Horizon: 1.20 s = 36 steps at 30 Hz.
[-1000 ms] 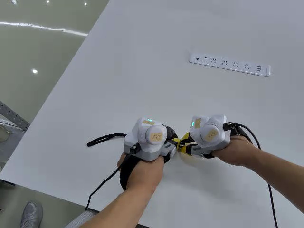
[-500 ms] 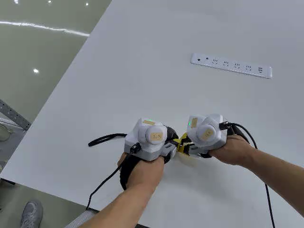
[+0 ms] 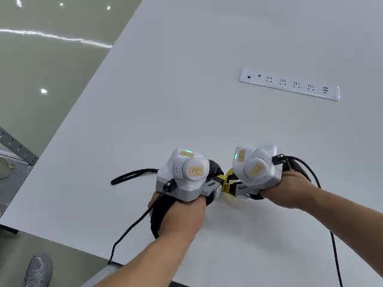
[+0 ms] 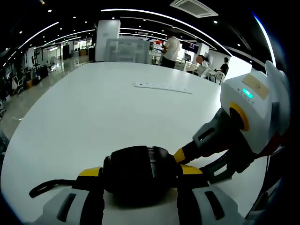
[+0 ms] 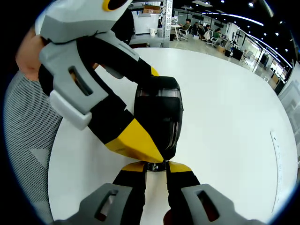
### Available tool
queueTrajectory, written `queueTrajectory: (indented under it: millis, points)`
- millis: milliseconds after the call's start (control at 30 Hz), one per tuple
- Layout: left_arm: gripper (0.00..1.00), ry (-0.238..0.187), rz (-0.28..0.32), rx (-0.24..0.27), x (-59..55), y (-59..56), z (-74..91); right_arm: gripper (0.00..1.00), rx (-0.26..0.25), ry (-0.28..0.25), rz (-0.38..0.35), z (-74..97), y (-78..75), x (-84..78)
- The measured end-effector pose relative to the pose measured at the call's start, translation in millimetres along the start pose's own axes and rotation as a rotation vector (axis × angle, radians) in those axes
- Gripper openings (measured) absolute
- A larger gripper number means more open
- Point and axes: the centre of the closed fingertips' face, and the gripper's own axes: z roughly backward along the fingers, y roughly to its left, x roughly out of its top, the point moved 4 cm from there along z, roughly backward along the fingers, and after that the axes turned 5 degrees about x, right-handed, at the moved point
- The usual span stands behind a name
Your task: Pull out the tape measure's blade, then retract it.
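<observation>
Tape: I see the black-and-yellow tape [image 3: 225, 181] between my two grippers, low over the near part of the table [image 3: 179, 72]. I cannot tell whether it touches the top.
Left gripper: the left gripper [image 4: 139, 169] is closed to the width of the case. One yellow-tipped jaw presses each side of the black body [image 4: 138, 183], and it grips nothing else.
Right gripper: the right gripper [image 5: 152, 168] is nearly closed. Its two yellow tips pinch the small metal hook [image 5: 153, 166] at the tape's mouth.
Blade: I cannot make out any length of blade drawn out; the hook sits right against the case [image 5: 157, 112].
Facing: the grippers point at each other, left [image 3: 210, 184] and right [image 3: 234, 186], with their tips just beside each other at the tape.
Strap: a black strap [image 3: 128, 175] trails from the left gripper's side and lies flat on the table.
Hands: my left hand [image 3: 179, 218] and right hand [image 3: 293, 190] hold the gripper handles.
Change: compared with a second ago, the right gripper sits slightly nearer the left one. The tape remains between them in the same spot.
Farther out: a white power strip [image 3: 289, 83] lies well apart, across the table. People [image 4: 171, 47] are beyond the far edge.
</observation>
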Motion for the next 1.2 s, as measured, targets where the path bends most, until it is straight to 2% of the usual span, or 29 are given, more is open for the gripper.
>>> queueTrajectory:
  millis: [100,167,300,533,633,867,933,967,1000,1100,1200]
  points:
    - [0.6,-0.008,-0.014,-0.004,-0.3,-0.2,1.0,0.14,-0.011,-0.002,-0.023,0.1,0.5,-0.7]
    - [0.59,-0.02,-0.056,-0.002,1.6,-1.1,4.0,0.15,-0.031,-0.004,-0.032,0.9,0.7,-1.3]
    - [0.58,-0.025,-0.05,-0.005,1.5,1.4,10.6,0.2,-0.037,-0.009,-0.064,3.6,6.2,-3.8]
    - [0.65,-0.035,-0.049,0.002,-2.5,14.3,23.0,0.23,-0.081,-0.047,-0.129,13.3,10.5,-1.1]
    - [0.76,-0.052,-0.045,-0.005,-1.7,20.1,28.7,0.24,-0.106,-0.064,-0.157,18.8,12.4,-0.4]
    - [0.86,-0.078,-0.033,-0.049,2.4,18.3,41.5,0.27,-0.141,-0.112,-0.228,33.0,20.1,2.1]
    - [0.87,-0.084,-0.06,-0.054,2.8,17.3,44.0,0.27,-0.153,-0.125,-0.245,37.5,21.9,2.4]
    - [0.89,-0.109,-0.072,-0.064,4.9,15.5,45.6,0.28,-0.162,-0.135,-0.261,41.3,23.7,2.6]
    - [0.92,-0.115,-0.081,-0.069,5.5,14.7,47.3,0.28,-0.166,-0.141,-0.27,43.1,24.6,2.4]
    - [0.96,-0.125,-0.097,-0.072,7.1,14.1,50.6,0.3,-0.188,-0.156,-0.297,50.8,28.5,1.1]
    - [0.96,-0.123,-0.119,-0.099,6.4,10.2,54.8,0.31,-0.211,-0.186,-0.332,60.1,34.0,1.4]
